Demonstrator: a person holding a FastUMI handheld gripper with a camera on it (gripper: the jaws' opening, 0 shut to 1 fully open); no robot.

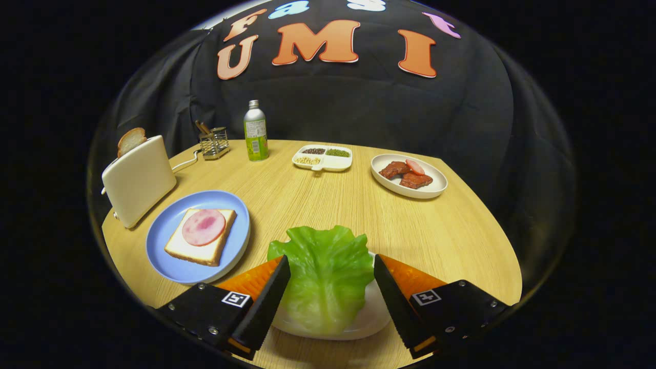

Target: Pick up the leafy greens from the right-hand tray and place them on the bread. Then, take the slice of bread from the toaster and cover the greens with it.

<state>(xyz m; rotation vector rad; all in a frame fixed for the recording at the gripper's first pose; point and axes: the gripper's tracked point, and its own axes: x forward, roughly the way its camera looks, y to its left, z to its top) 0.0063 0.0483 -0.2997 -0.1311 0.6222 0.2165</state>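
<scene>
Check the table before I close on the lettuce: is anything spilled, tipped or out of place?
Nothing stands out. The green lettuce leaf lies on its white tray between the open gripper fingers. The ham-topped bread slice sits flat on the blue plate; the white toaster stands upright.

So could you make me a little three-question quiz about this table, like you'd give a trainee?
1. True or false: the gripper has closed on the green lettuce leaf.
2. What lies on the square bread slice on the round blue plate?
3. Where is the second bread slice? A) cream toaster B) white plate of red meat

Key: 1 false, fingers open either side; 2 a pink ham round; 3 A.
</scene>
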